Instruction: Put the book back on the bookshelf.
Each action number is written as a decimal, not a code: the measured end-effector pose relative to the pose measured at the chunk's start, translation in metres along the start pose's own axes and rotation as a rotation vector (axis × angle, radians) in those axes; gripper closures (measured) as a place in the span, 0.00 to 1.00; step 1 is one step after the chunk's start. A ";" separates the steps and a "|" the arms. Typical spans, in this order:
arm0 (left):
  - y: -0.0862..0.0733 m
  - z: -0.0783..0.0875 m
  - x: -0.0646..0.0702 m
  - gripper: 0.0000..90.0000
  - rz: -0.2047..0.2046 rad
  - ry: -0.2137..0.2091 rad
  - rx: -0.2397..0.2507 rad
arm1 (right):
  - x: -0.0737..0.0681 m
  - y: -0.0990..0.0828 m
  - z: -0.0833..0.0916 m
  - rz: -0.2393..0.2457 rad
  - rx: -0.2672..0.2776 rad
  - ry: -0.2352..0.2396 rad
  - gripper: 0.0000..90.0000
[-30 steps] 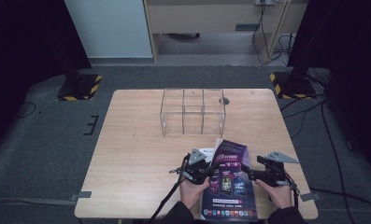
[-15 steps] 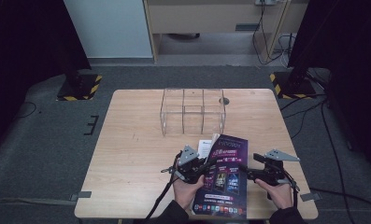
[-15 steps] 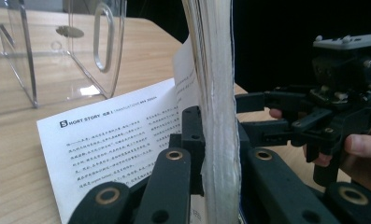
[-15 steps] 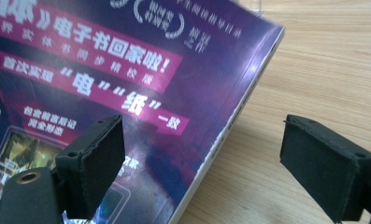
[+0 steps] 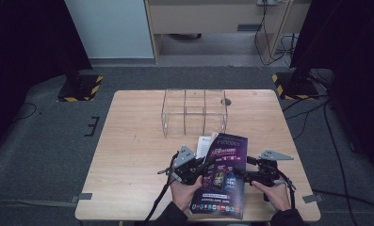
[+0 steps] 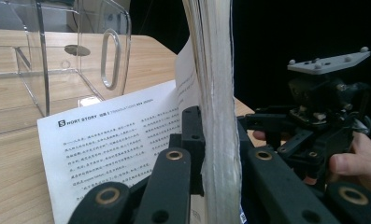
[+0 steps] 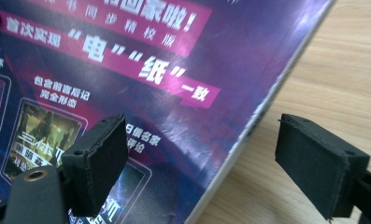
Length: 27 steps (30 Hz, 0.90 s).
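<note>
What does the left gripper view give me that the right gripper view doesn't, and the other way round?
Left gripper view only: the clear acrylic divider box, a loose white printed page, the magazine's page edges clamped between the left gripper jaws, and the right gripper in a hand.

Right gripper view only: the purple glossy cover, with the right gripper's jaws open astride its edge.

Both: the purple-covered magazine and the light wooden table.

Left claw (image 5: 199, 168) clamped tight, right claw (image 7: 216, 163) wide apart.

The left gripper (image 6: 211, 186) clamps the magazine (image 6: 216, 93) edge-on. A printed page (image 6: 113, 140) droops toward the clear organizer (image 6: 57, 56).
</note>
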State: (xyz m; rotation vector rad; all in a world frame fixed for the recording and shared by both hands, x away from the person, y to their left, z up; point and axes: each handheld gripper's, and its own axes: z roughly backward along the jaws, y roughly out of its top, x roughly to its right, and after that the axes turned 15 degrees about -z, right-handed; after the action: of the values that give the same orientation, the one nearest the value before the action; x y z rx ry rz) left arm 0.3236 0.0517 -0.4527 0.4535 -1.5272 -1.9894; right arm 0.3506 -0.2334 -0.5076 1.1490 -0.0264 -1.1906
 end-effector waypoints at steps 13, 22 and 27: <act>-0.002 -0.001 -0.001 0.92 0.002 0.001 0.006 | -0.004 -0.005 -0.013 -0.046 -0.069 0.109 0.24; -0.003 0.006 -0.008 0.92 0.028 0.008 0.042 | -0.008 0.001 -0.002 -0.055 -0.021 0.137 0.44; -0.001 0.009 -0.012 0.92 0.038 0.008 0.057 | -0.014 0.004 0.001 -0.034 0.006 0.189 0.42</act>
State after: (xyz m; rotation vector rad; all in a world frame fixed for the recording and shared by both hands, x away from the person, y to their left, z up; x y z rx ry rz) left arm 0.3269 0.0661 -0.4520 0.4514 -1.5795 -1.9168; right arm 0.3471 -0.2243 -0.4968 1.2676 0.1333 -1.1078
